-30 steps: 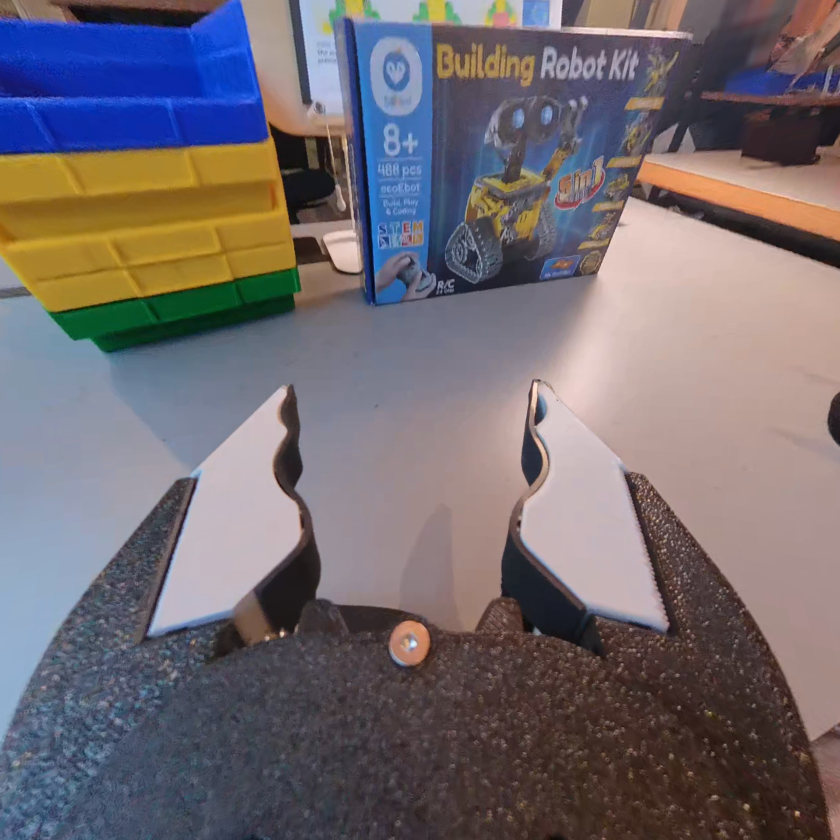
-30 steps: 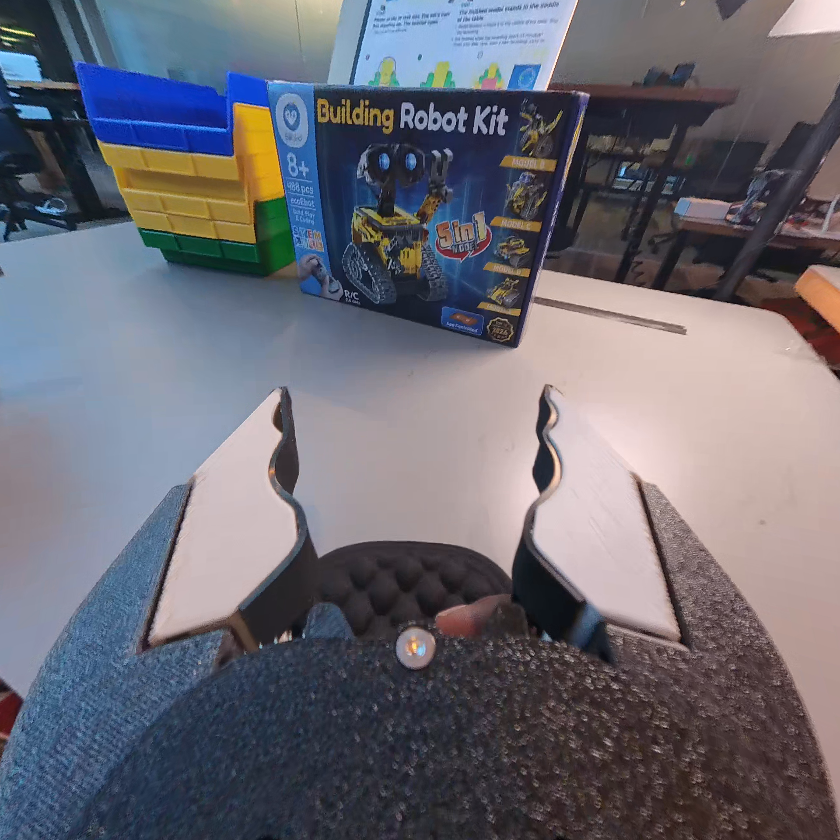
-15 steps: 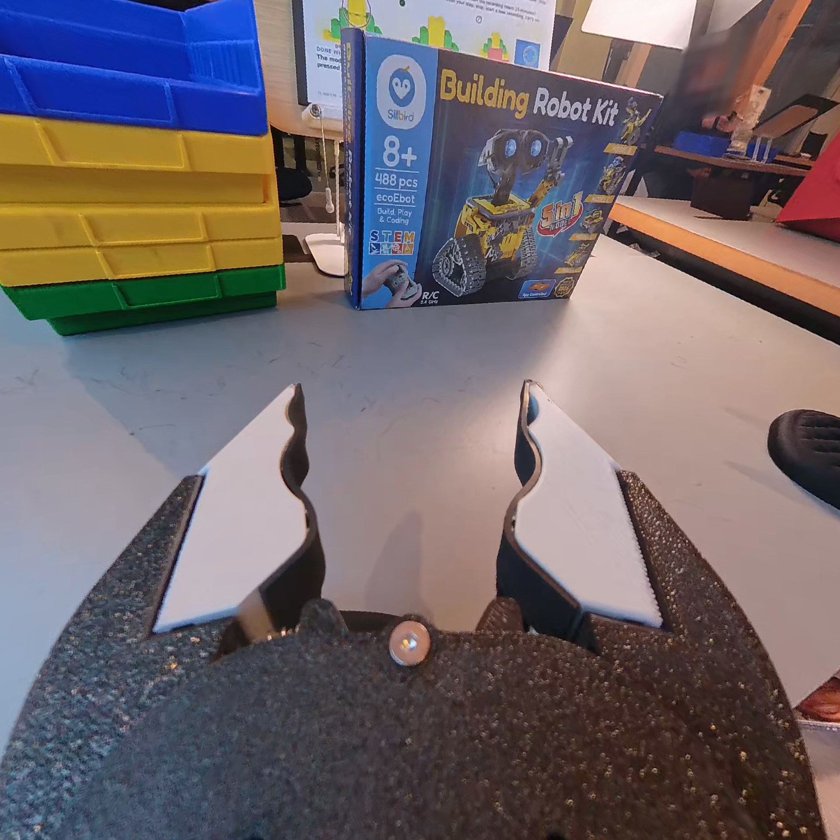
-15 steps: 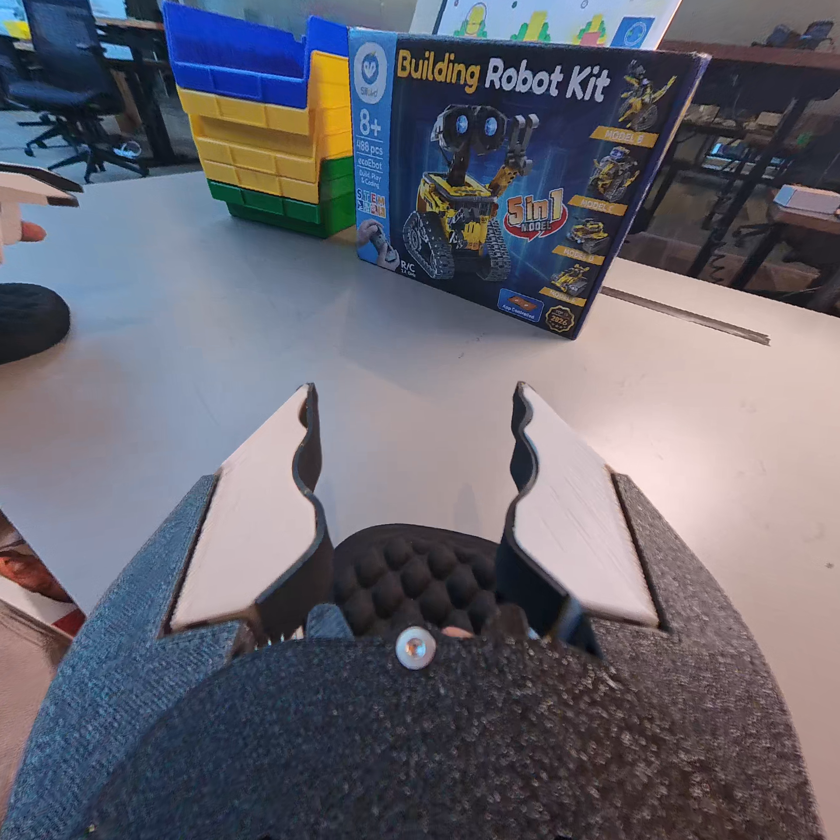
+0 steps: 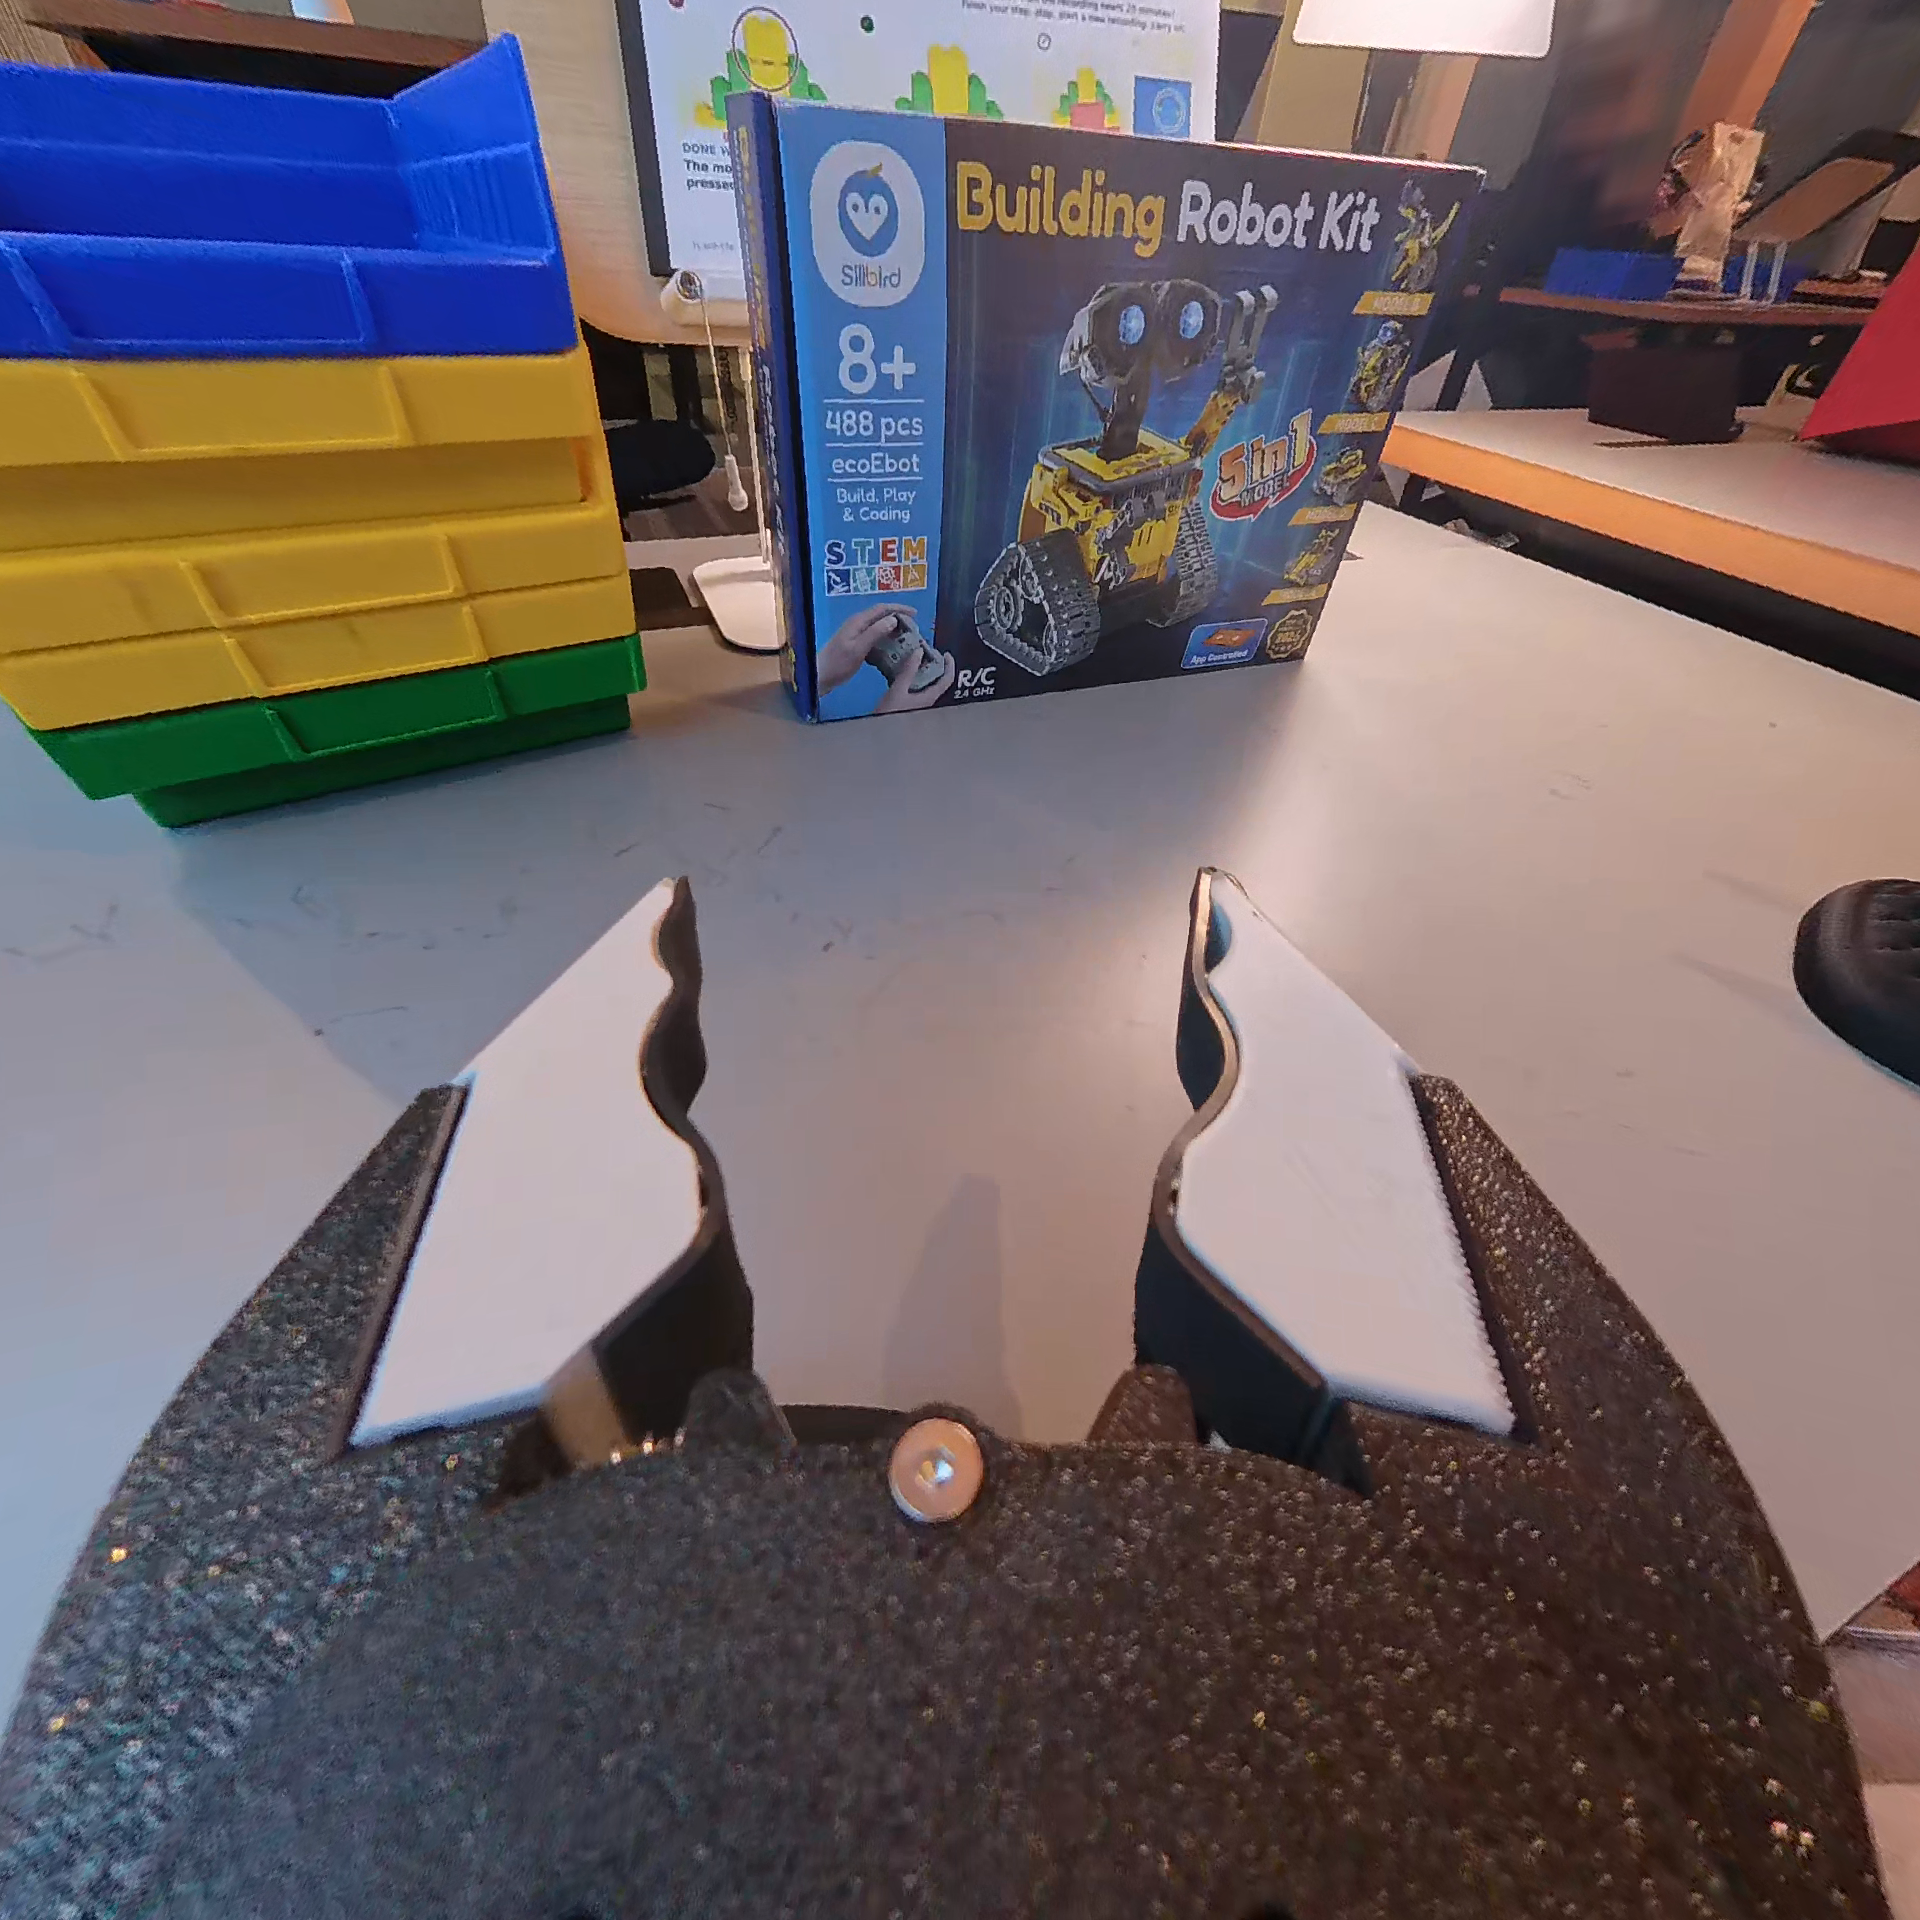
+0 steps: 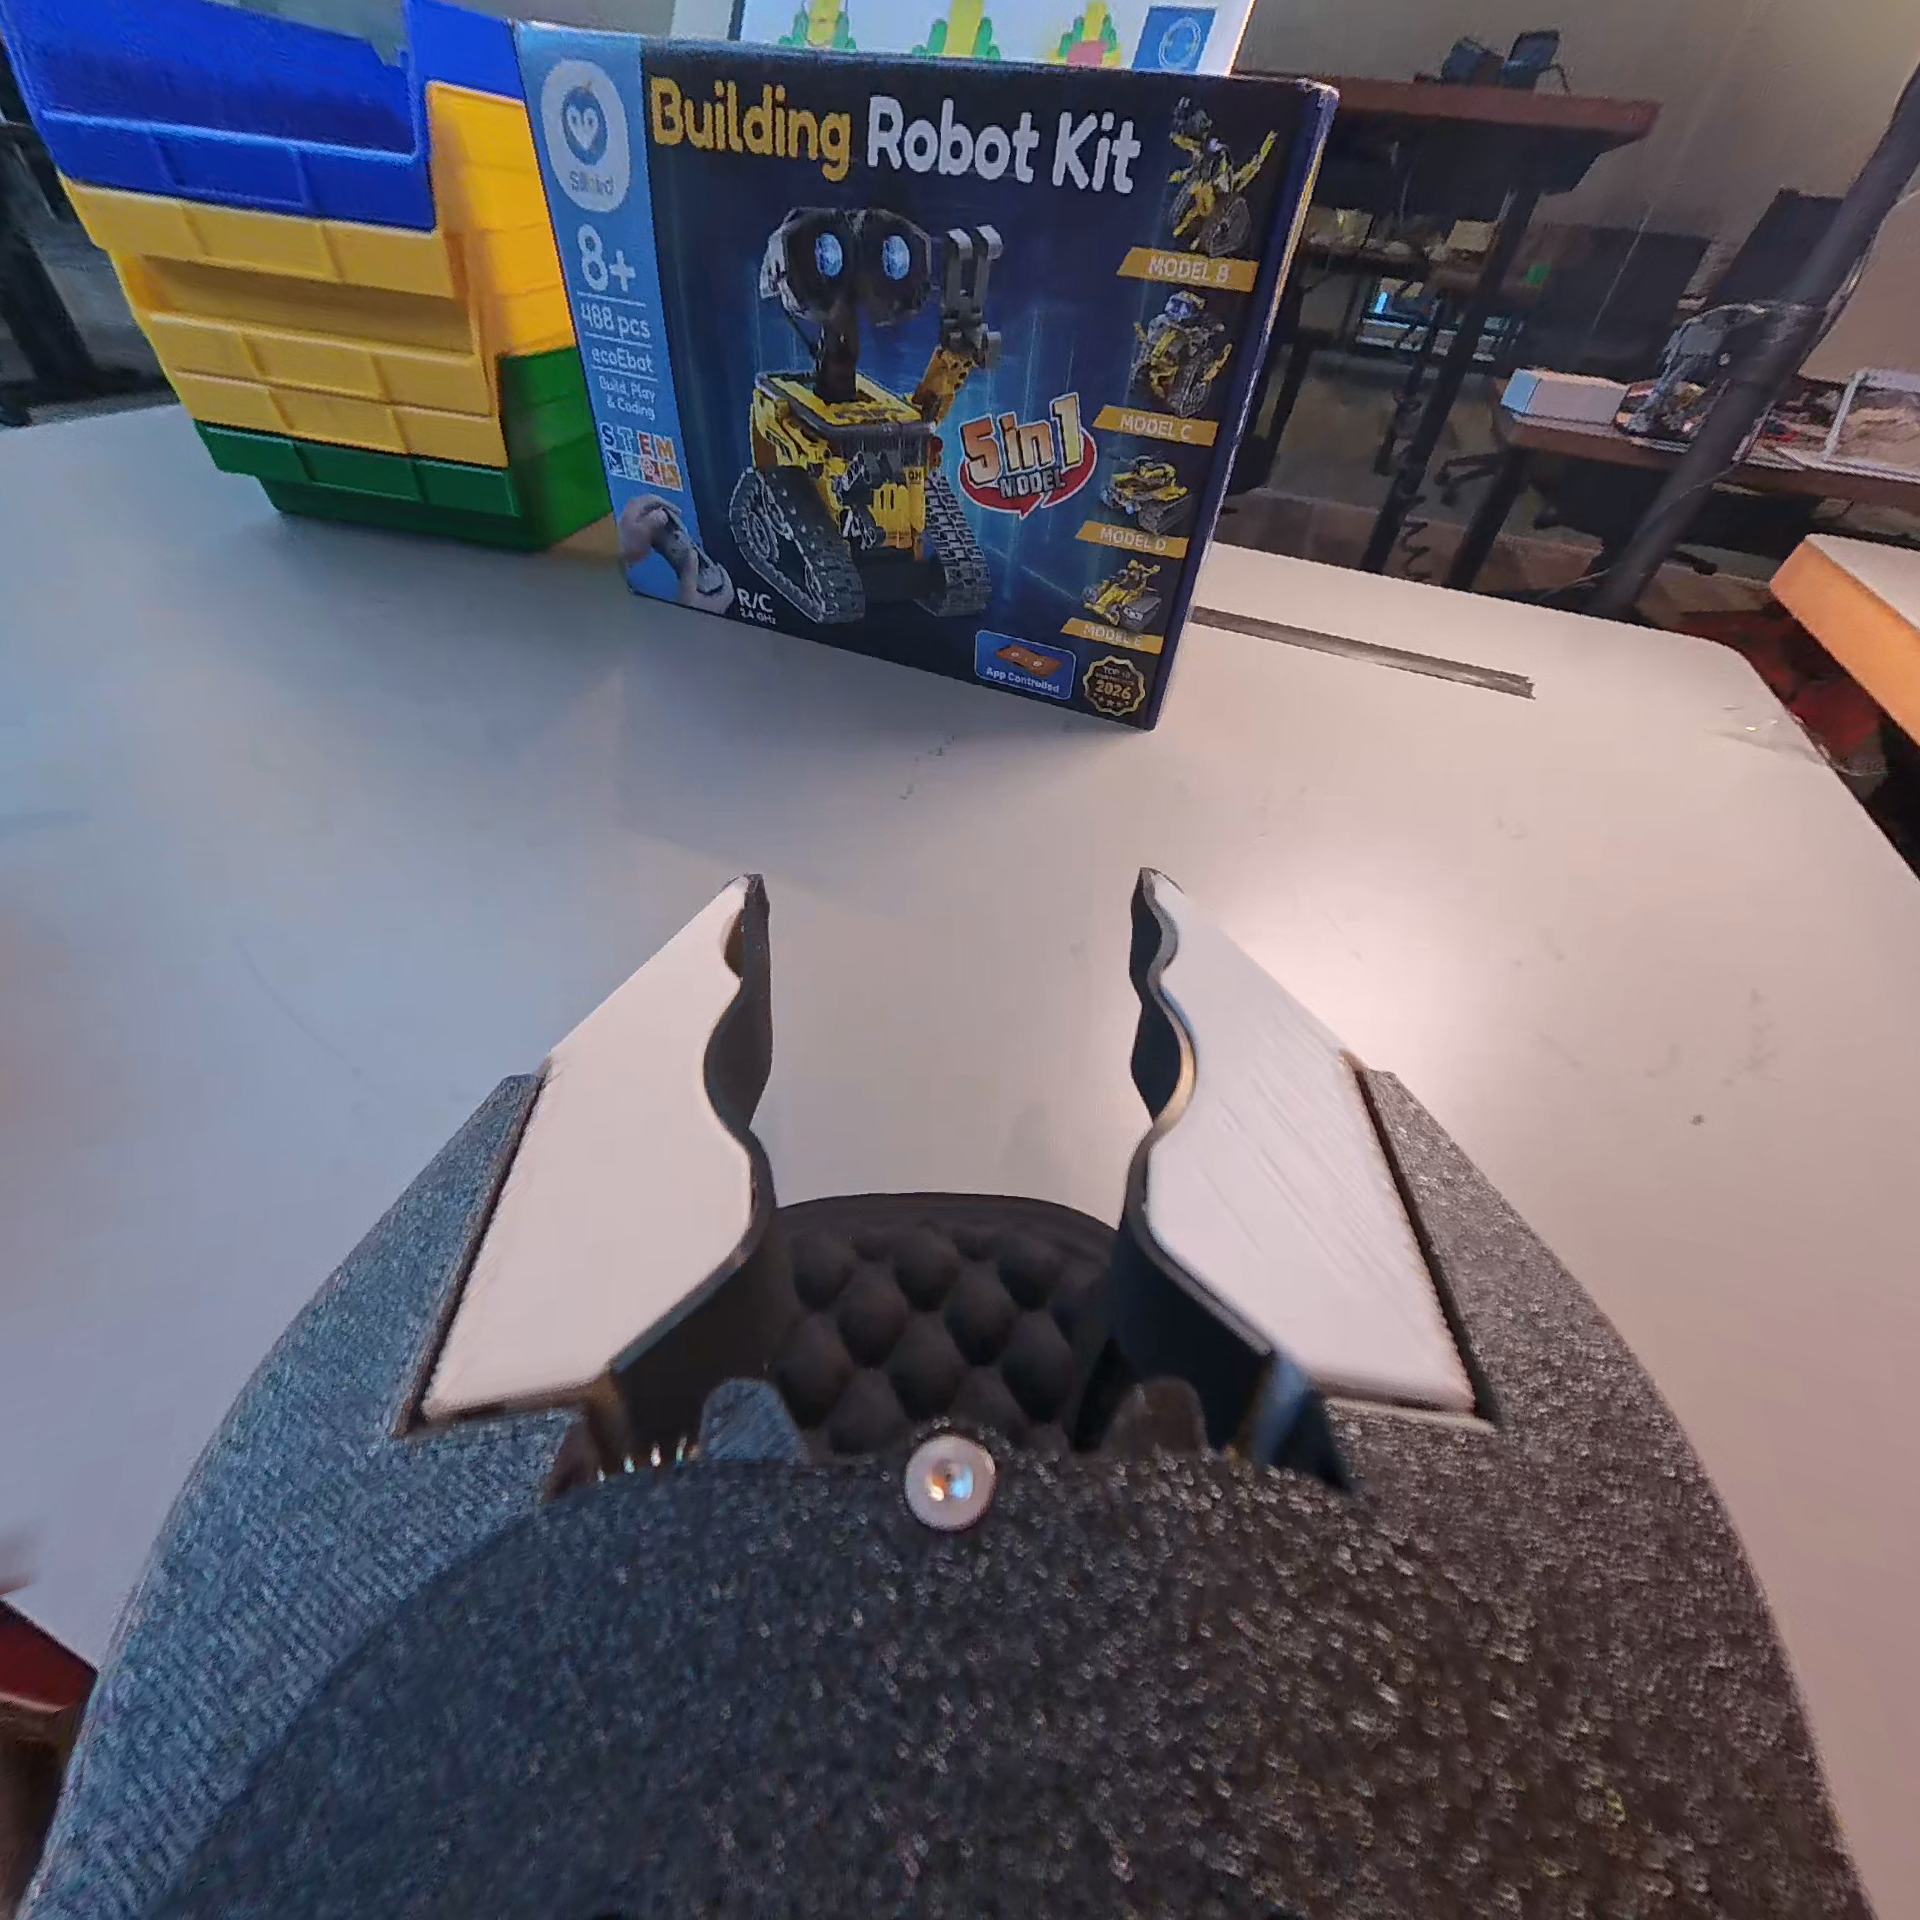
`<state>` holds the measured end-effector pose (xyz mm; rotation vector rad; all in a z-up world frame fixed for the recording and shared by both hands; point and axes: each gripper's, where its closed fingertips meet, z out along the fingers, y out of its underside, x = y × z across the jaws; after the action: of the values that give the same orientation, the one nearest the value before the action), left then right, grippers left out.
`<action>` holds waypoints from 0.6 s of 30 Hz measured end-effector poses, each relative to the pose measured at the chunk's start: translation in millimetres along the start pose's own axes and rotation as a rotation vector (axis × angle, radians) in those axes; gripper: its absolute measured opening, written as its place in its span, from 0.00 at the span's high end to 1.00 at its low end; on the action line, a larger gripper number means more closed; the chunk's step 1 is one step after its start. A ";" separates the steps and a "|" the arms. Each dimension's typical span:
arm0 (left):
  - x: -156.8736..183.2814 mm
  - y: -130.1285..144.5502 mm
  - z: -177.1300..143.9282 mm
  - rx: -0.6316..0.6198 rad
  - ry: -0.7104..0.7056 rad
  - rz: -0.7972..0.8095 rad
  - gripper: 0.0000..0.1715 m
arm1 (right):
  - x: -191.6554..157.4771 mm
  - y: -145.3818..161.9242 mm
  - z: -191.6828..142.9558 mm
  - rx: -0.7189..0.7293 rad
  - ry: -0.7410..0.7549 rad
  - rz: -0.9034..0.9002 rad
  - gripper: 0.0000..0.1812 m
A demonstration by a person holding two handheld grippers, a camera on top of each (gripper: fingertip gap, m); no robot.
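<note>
1. While both tools hang low over the grey table (image 5: 1455,831), we hold nothing: the left gripper (image 5: 940,883) is spread wide with only bare tabletop between its white fingers (image 5: 561,1164).
2. The right gripper (image 6: 945,883) is also released, its jaws apart but somewhat narrower, and empty at the tips; a black dimpled pad (image 6: 925,1309) shows low between the finger bases, and we cannot tell whether it lies on the table or belongs to the tool.
3. Ahead of both stands the blue toy kit box (image 5: 1091,416), upright on its long edge, well apart from either gripper. In the right wrist view it sits a little left of centre (image 6: 914,364).
4. Just beside the box, on its left, is a stack of bins (image 5: 301,436), blue over yellow over green; from the right wrist view the box partly covers the stack (image 6: 312,260).
5. A dark rounded object (image 5: 1860,977) lies at the right edge of the left wrist view, near the left gripper.
6. Risks, as we judge them: the box stands tall and thin, so a push high on its face would likely tip it backwards. A sideways shove could drive it against the bins. Sweeping the left gripper rightward could knock the dark object.
</note>
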<state>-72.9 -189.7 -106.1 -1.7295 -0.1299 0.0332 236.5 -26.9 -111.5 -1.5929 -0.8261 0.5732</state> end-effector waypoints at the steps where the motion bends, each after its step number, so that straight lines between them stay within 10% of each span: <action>1: 0.6 0.5 0.6 -0.003 0.004 0.001 0.46 | 0.4 -1.1 -1.2 0.010 -0.002 0.006 0.62; 18: 6.2 2.9 3.3 -0.017 -0.003 0.062 0.43 | -5.3 -6.4 -6.2 0.066 -0.036 -0.005 0.46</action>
<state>-66.9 -186.2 -109.2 -1.7501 -0.0791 0.0802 236.6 -34.5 -104.6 -1.5243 -0.8292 0.6208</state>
